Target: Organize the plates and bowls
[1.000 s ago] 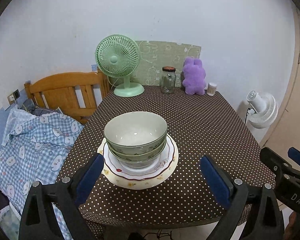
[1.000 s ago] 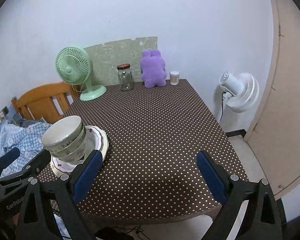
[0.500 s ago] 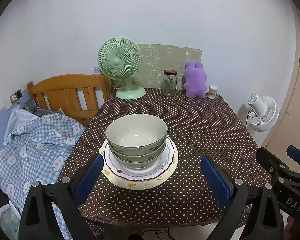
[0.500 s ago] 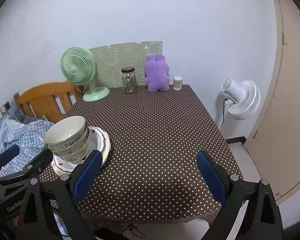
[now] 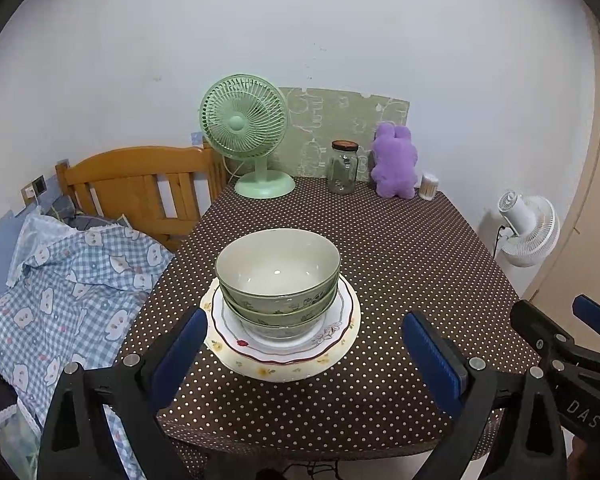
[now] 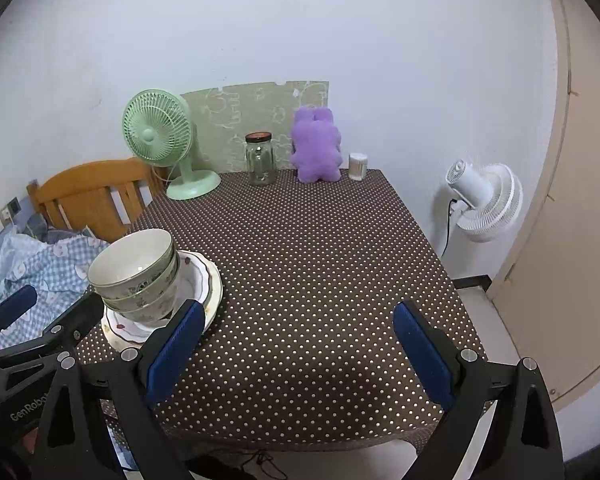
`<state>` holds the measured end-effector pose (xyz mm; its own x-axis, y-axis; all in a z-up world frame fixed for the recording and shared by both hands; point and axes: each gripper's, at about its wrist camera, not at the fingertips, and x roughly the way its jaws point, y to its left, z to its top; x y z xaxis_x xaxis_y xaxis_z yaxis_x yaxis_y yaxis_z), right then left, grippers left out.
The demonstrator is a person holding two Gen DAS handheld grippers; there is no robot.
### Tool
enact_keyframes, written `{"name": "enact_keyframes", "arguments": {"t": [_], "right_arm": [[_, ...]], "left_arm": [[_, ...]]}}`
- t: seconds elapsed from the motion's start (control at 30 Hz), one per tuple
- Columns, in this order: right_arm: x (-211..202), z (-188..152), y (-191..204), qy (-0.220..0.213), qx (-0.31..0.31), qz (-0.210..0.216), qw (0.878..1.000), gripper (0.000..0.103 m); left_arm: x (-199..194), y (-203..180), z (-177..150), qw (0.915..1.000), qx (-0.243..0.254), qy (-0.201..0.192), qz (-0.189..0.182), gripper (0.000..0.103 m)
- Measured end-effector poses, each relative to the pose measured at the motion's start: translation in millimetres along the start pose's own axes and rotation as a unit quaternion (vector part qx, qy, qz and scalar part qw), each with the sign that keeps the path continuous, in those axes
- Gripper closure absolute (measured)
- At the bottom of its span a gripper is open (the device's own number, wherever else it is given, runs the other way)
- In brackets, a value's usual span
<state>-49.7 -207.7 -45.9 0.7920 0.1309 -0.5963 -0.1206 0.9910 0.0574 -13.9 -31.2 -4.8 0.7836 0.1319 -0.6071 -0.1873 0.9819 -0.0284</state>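
Observation:
A stack of green-rimmed bowls (image 5: 278, 276) sits nested on stacked floral plates (image 5: 340, 340) near the front left of the brown dotted table (image 5: 400, 264). My left gripper (image 5: 306, 352) is open and empty, its blue pads just in front of the plates, one on each side. In the right wrist view the bowls (image 6: 134, 276) and plates (image 6: 208, 284) stand at the left. My right gripper (image 6: 296, 344) is open and empty over the table's front edge, to the right of the stack.
At the table's back stand a green fan (image 5: 246, 136), a glass jar (image 5: 343, 167), a purple plush toy (image 5: 394, 168) and a small white container (image 5: 429, 186). A wooden chair (image 5: 140, 188) and checked bedding (image 5: 60, 280) are left. A white fan (image 6: 486, 200) stands on the right.
Both grippers have drawn back and risen slightly from the table, so the stack and back objects look a little farther. Bowls and plates have not moved.

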Motion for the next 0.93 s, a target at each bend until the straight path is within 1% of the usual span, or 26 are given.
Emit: {"name": "enact_keyframes", "arguments": {"t": [0.2,0.93], "right_arm": [[0.4,-0.2,2.2,0.003,-0.003,0.001,1.000,0.006],[2.0,-1.9,1.6,0.009,-0.002,-0.005,1.000,0.006]], "left_arm": [[0.6,1.8,-0.2,1.0000,-0.004,0.003,0.005,0.005],[1.6,0.4,-1.9,1.0000,0.001,0.009,0.002,0.004]]}}
